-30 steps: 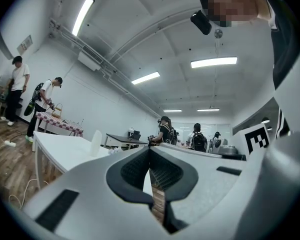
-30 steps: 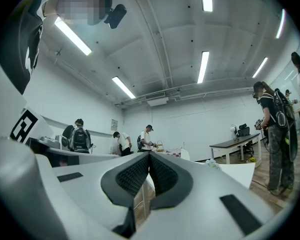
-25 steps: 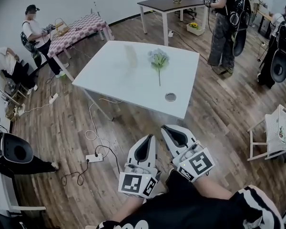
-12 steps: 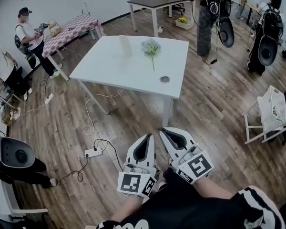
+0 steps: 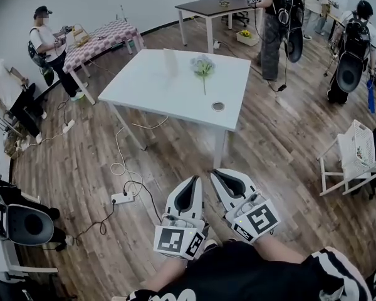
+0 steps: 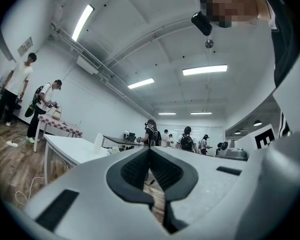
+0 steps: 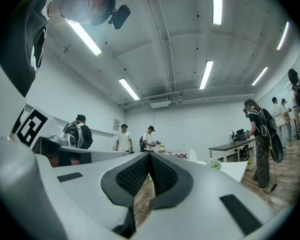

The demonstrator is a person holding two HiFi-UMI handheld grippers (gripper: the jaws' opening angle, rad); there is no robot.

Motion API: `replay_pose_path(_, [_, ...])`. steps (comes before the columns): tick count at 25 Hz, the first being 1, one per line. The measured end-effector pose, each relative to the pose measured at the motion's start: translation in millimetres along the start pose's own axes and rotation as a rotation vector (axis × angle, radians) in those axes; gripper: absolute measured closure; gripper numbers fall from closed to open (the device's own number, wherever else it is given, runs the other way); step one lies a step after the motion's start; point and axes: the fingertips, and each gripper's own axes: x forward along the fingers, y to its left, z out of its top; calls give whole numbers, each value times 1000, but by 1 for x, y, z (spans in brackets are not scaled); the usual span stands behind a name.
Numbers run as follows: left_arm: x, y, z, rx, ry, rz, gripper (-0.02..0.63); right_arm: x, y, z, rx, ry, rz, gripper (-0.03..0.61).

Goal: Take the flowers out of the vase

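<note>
A pale green flower (image 5: pixel 203 68) lies flat on the white table (image 5: pixel 150 89), stem toward me. A clear vase (image 5: pixel 170 62) stands just left of it, and a small round disc (image 5: pixel 219 106) lies near the table's front edge. Both grippers hang low in front of me over the wood floor, well short of the table. My left gripper (image 5: pixel 195 180) is shut with nothing in it, its pads meeting (image 6: pixel 150 151). My right gripper (image 5: pixel 217 174) is also shut and empty (image 7: pixel 150 156). The right gripper view shows the flower (image 7: pixel 213 163) and vase (image 7: pixel 192 155) far off.
A power strip (image 5: pixel 122 198) and loose cables lie on the floor between me and the table. A white wire rack (image 5: pixel 357 155) stands at the right. Several people stand around a dark table (image 5: pixel 216 6) and a checkered table (image 5: pixel 103 36).
In the head view the table has drawn a little farther away and shifted. Both grippers keep their places at the bottom of the view and stay shut.
</note>
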Motion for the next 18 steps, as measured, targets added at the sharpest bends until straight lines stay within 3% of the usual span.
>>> replay_pose_path(18, [13,-37,-9,-6,7,-2,609,-26,-16,7,-48,17,31,561])
